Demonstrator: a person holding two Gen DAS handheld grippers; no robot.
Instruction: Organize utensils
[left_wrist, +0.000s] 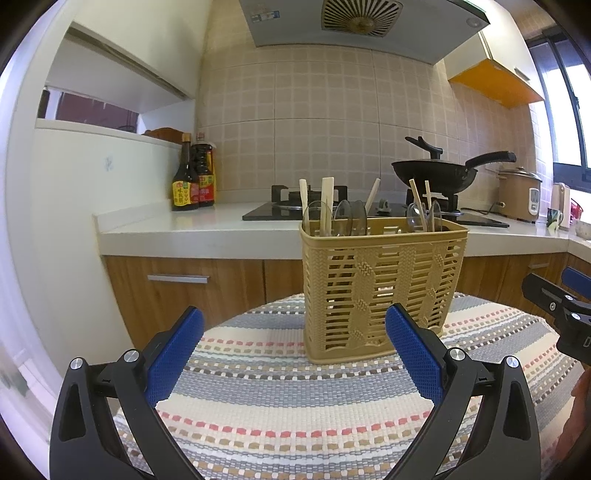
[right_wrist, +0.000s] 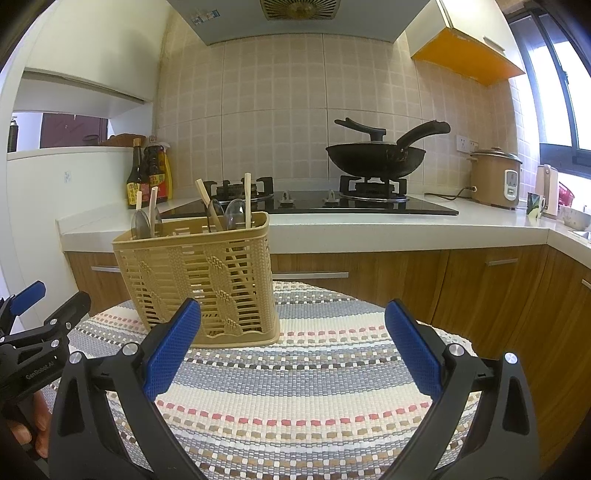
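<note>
Utensils (left_wrist: 327, 206) upright in basket (left_wrist: 380, 284) on striped mat (left_wrist: 295, 387); kitchen counter (right_wrist: 369, 229) behind; left gripper (left_wrist: 293, 354), right gripper (right_wrist: 291, 350) jaws open, empty.

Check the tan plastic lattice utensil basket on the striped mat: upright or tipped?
Upright. The tan plastic lattice utensil basket sits flat on the striped woven mat, rim level, wooden-handled utensils poking out its top.

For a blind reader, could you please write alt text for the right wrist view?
A tan utensil basket holding spoons and chopsticks stands on a striped cloth, left of the open, empty right gripper. Behind, a black wok sits on the stove.
</note>
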